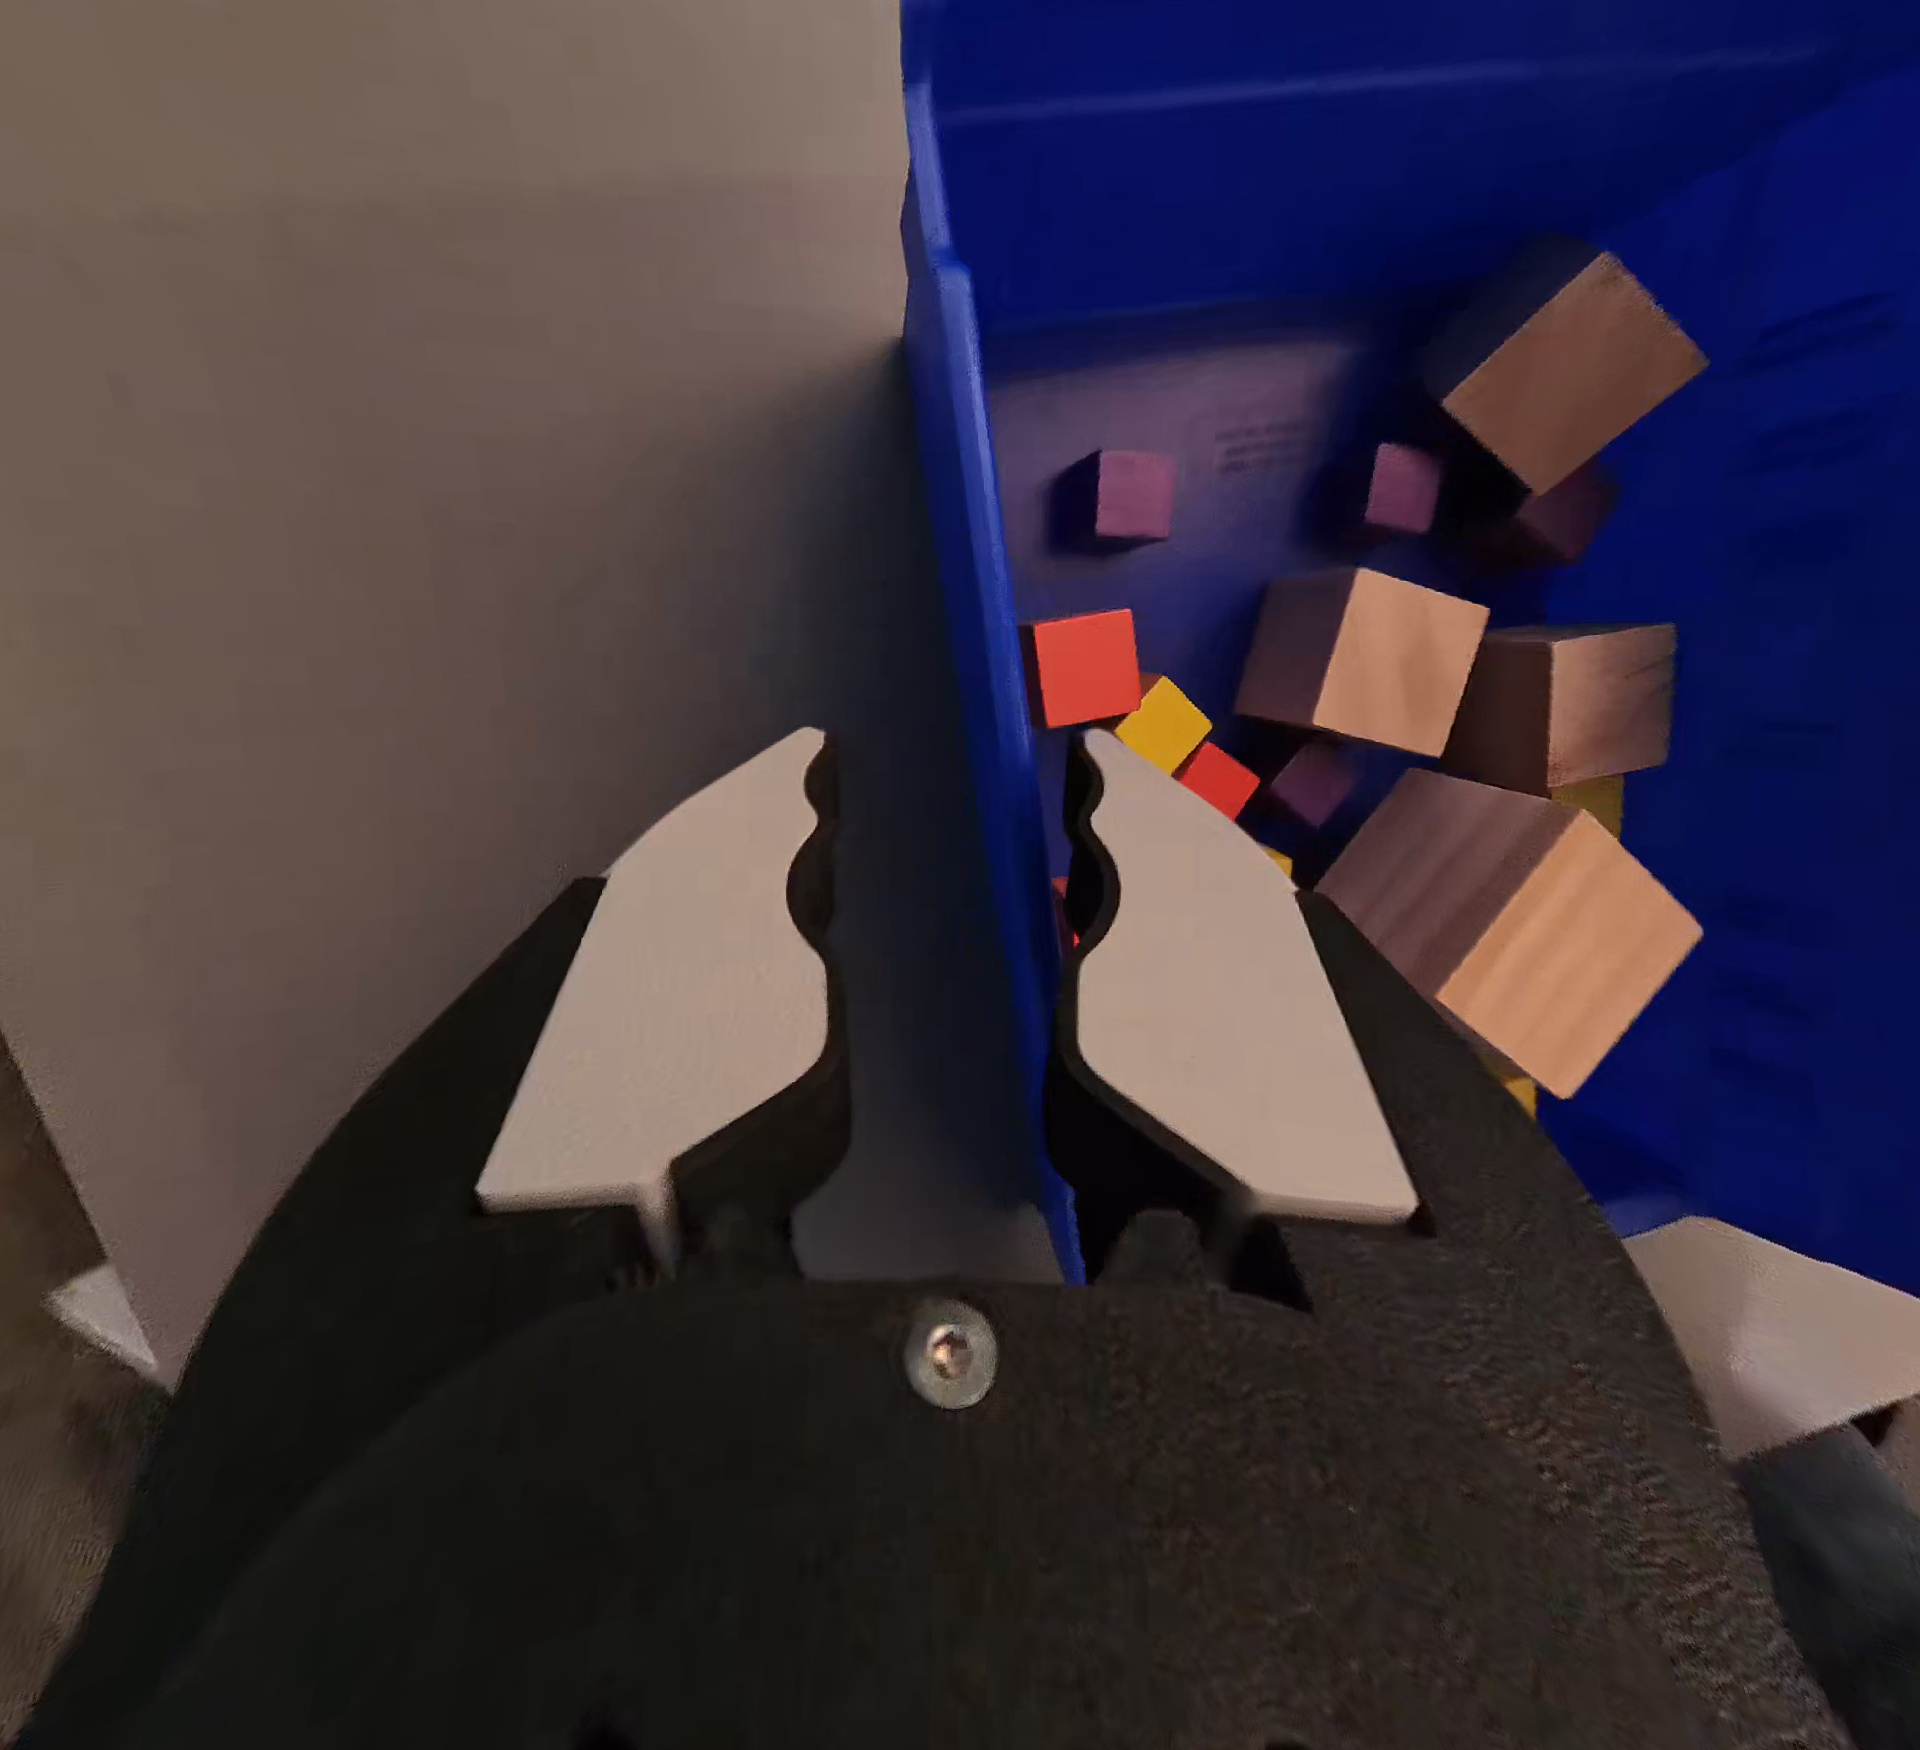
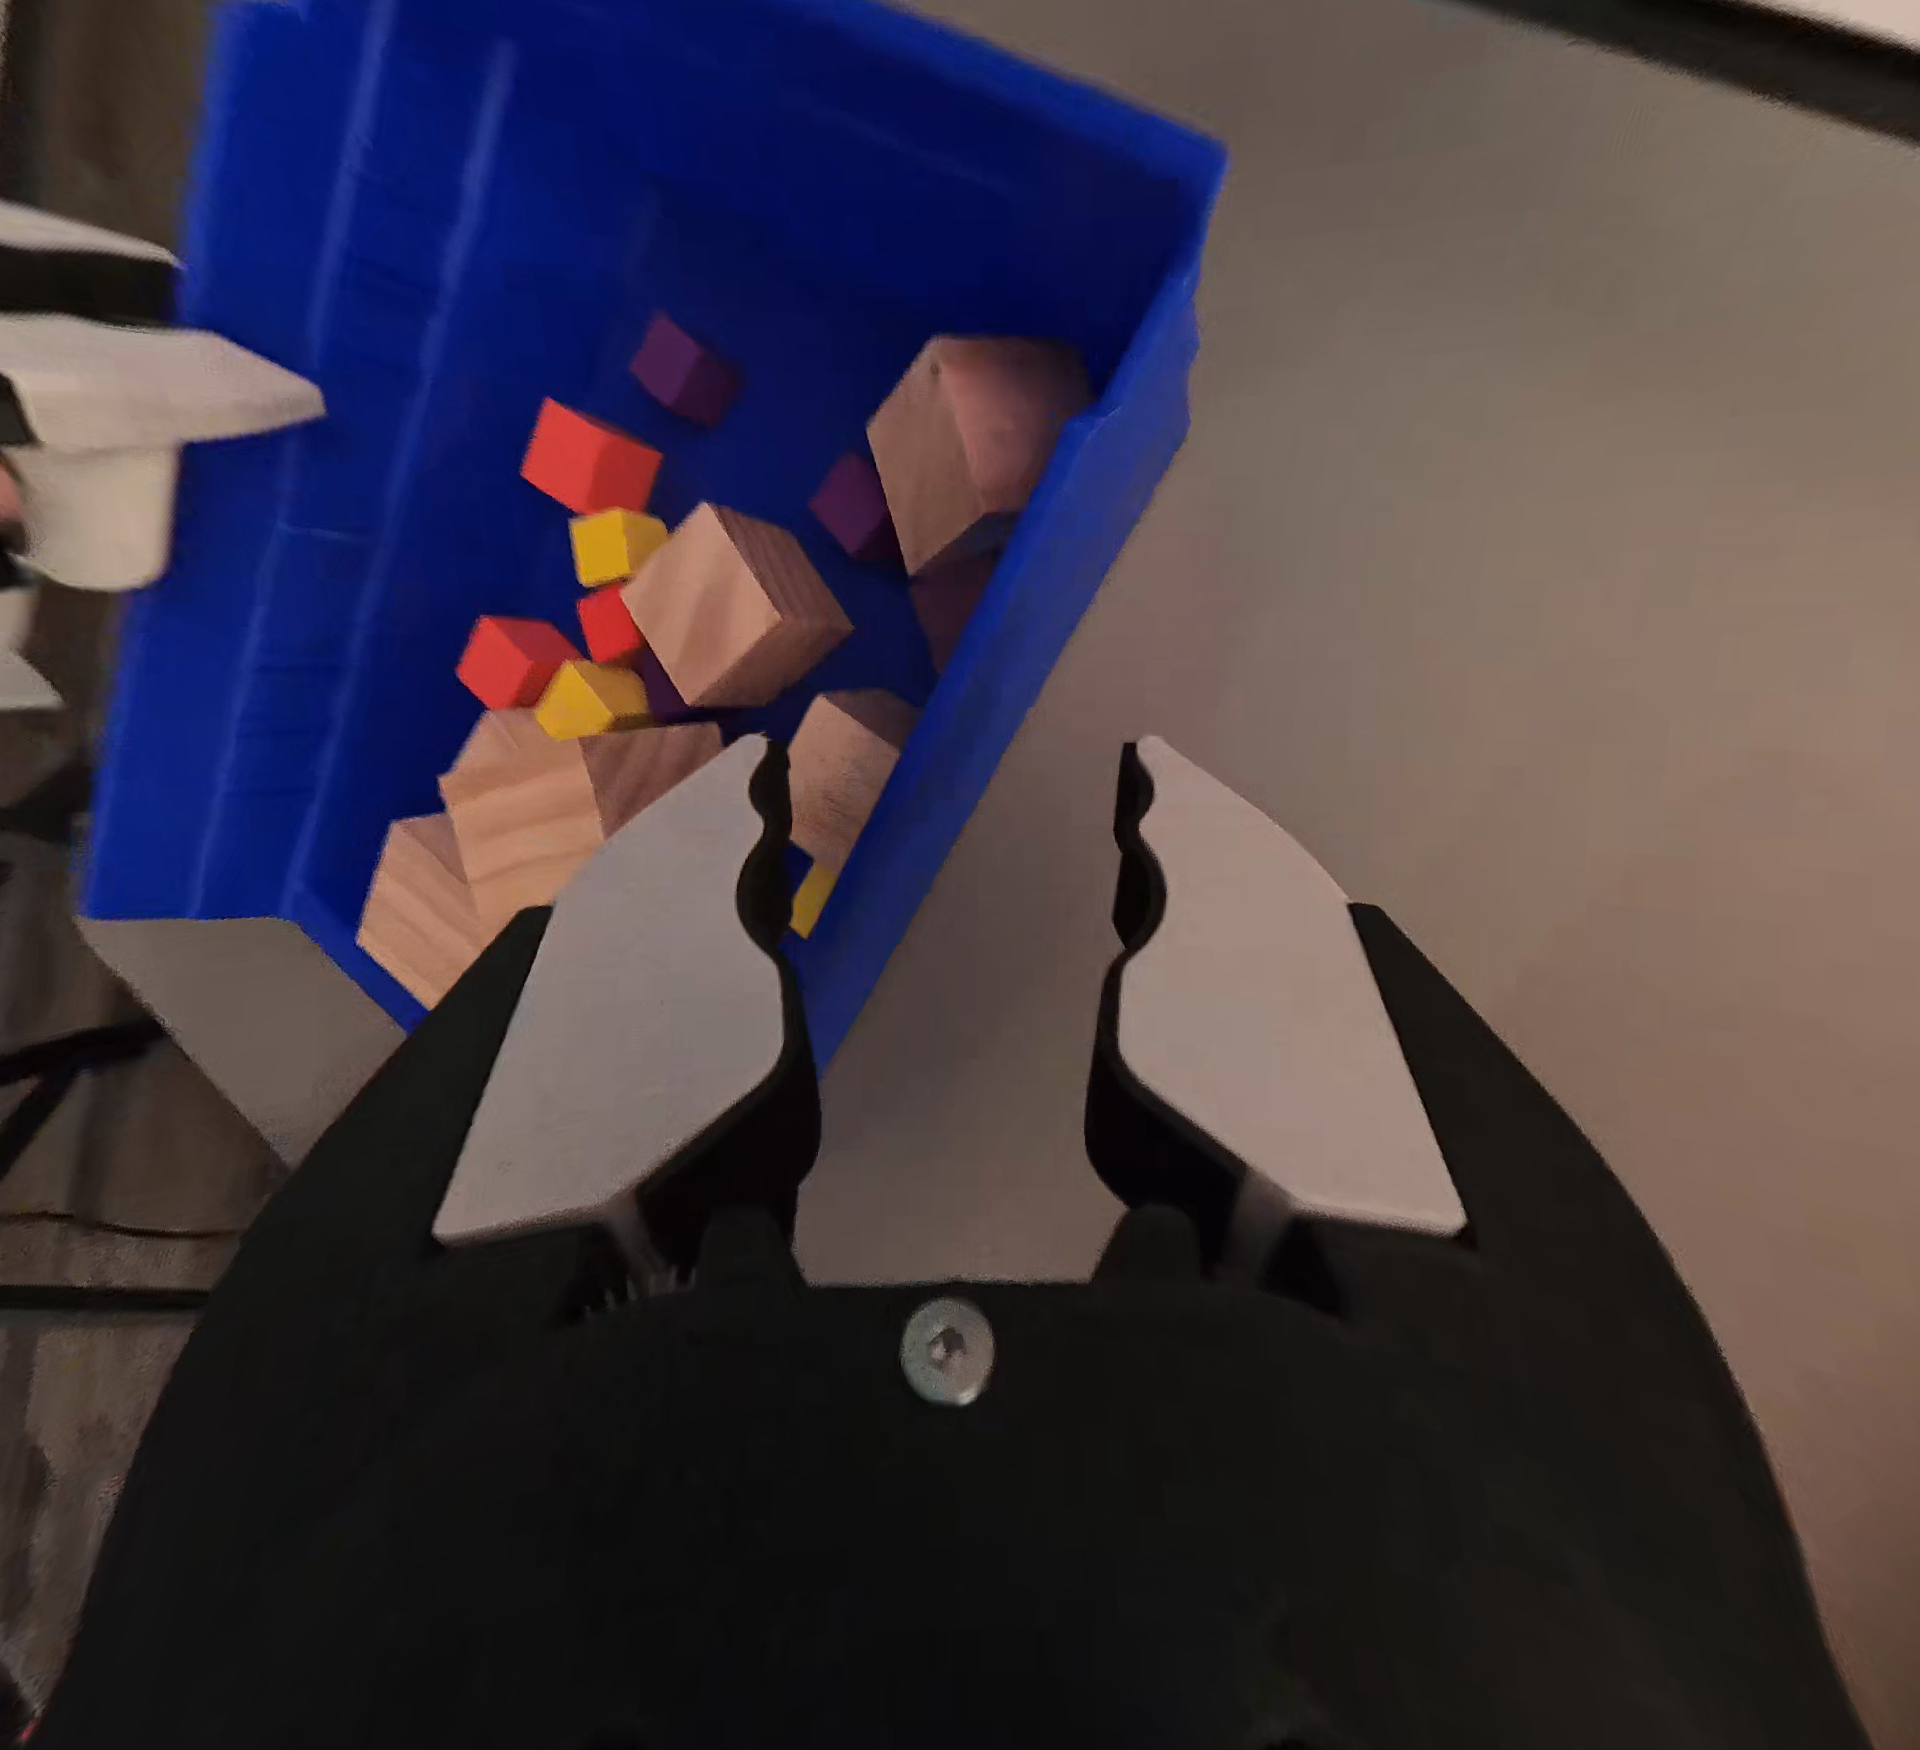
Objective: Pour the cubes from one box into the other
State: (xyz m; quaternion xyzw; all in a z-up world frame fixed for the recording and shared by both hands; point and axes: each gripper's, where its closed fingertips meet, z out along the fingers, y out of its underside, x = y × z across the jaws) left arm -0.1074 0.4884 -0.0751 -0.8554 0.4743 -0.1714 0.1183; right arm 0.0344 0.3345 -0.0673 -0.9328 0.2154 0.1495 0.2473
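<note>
Blue plastic ran between the jaws of the left claw [image 1: 951,755]: the side wall of the blue box [image 1: 1351,173] stood edge-on in the gap, one finger outside it and one inside among the cubes. A sliver of space showed on the outer side, so whether that claw pinched the wall or only straddled it could not be told. The right claw [image 2: 945,770] was spread apart and grasped nothing; its left finger lay over the box's near corner, its right finger over bare grey tabletop [image 2: 1507,557].

Inside the box, every cube in sight was still there. The large wooden cubes [image 1: 1361,661] and the small red cubes [image 1: 1086,666], yellow cubes [image 1: 1164,721] and purple cubes [image 1: 1132,493] were bunched toward one wall and corner. In the right wrist view the box looked tilted, and the blur suggested it was moving.

No second box appeared in either view, and no cube lay outside the blue one. As a judgement, the pour itself had not begun: the box was at most being lifted or tipped, and carrying it to the other box and emptying it remained.
</note>
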